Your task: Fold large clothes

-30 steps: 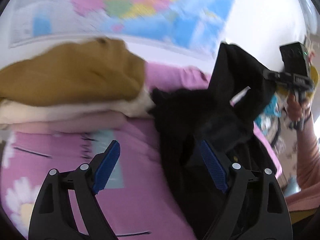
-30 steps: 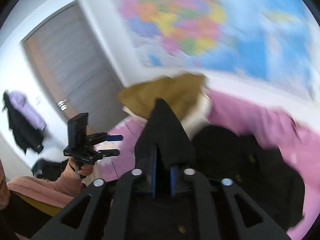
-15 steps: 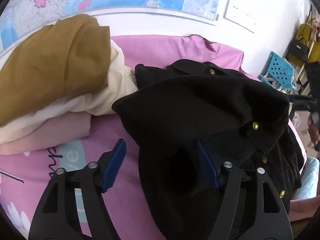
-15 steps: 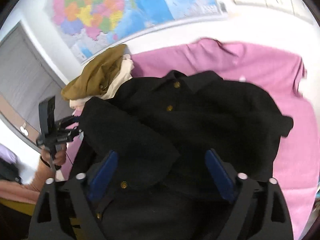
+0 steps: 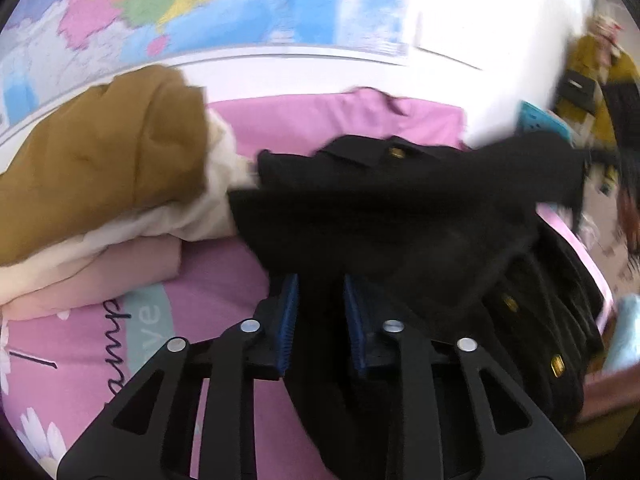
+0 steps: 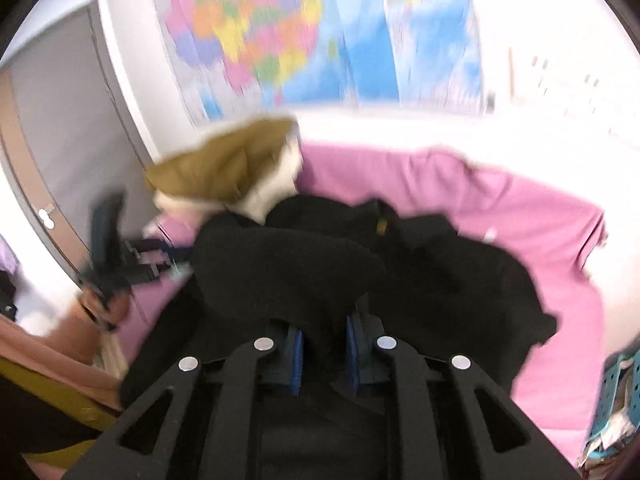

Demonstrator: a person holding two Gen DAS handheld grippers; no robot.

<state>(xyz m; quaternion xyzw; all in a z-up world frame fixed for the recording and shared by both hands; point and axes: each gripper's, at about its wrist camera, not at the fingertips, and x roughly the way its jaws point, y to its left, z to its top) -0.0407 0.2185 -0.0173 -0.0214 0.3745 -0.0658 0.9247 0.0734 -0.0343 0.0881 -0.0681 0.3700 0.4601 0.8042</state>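
Where the left tool point(image 5: 318, 312) appears in its own wrist view, its two blue-padded fingers point(image 5: 289, 316) stand nearly closed, with a fold of the black coat point(image 5: 400, 216) pinched in the narrow gap between them. Right tool point(image 6: 323, 354), own wrist view: likewise drawn almost together, blue pads point(image 6: 297, 356) clamped on a bunched hump of the same black coat point(image 6: 288, 272).

Black coat: lies on the pink bed cover point(image 5: 320, 120), heaped rather than flat, with brass buttons point(image 5: 396, 153) showing along its front. From the left wrist view its long axis runs from the near edge of the bed, at the tool, toward the far right corner, where a sleeve or hem juts out past the edge; which end that is cannot be told through the blur. Collar region with one button lies toward the far edge of the bed.

Folded pile point(image 5: 100, 184): a brown garment atop cream and pale pink ones, on the left part of the bed, touching the coat's left margin.

Left tool point(image 6: 116, 256), as seen from the right wrist view: held at the left edge of the bed, fingers levelled toward the coat, gripped from below by a hand point(image 6: 100, 304) in a pink sleeve. Both views are motion-blurred.

Wall map point(image 6: 280, 36): hangs above the far edge of the bed.
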